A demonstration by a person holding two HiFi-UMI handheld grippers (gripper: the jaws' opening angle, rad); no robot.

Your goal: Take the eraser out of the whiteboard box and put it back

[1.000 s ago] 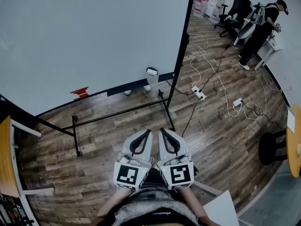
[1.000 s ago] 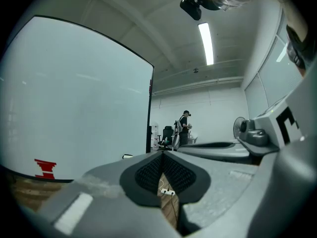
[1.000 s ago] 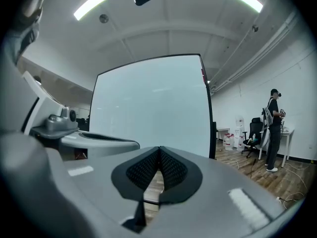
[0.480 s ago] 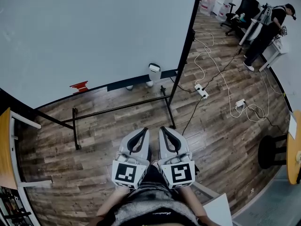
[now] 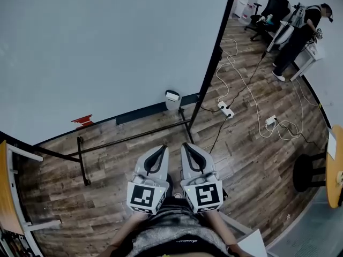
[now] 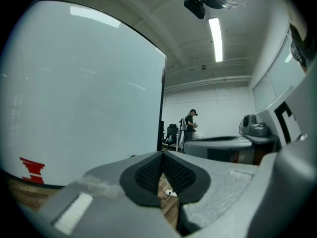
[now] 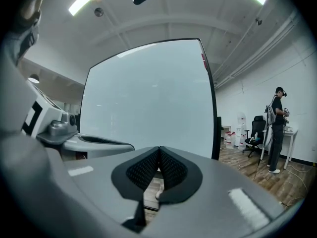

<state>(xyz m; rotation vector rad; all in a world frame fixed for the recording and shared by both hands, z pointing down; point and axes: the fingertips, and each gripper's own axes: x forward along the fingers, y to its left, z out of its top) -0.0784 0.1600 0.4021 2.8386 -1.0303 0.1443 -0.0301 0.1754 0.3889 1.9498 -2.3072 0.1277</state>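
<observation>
Dark wood-plank floor (image 5: 134,159) fills the room, and a large whiteboard (image 5: 107,47) on a black rolling stand (image 5: 134,135) takes up the upper left of the head view. A small white whiteboard box (image 5: 172,96) is fixed at the board's lower edge, near its right-hand post (whether the eraser sits inside is too small to tell from here). Further left along that same edge is a small red mark (image 5: 81,122). To the right of the stand, white cables (image 5: 252,98) trail across the floor, with a power strip (image 5: 225,109) just beyond the stand's foot. In the far right corner a person (image 5: 300,31) stands beside a black office chair (image 5: 276,7). A round wooden table (image 5: 335,165) and a black stool (image 5: 305,170) sit at the right edge. The left gripper (image 5: 162,148) and the right gripper (image 5: 185,145) are held side by side, low and close to the wearer's body. Both point toward the board and are well apart from the box. In the left gripper view the ribbed black pads (image 6: 148,175) meet at the tips with nothing between them. The right gripper view shows its pads (image 7: 143,170) pressed together the same way, also empty.
</observation>
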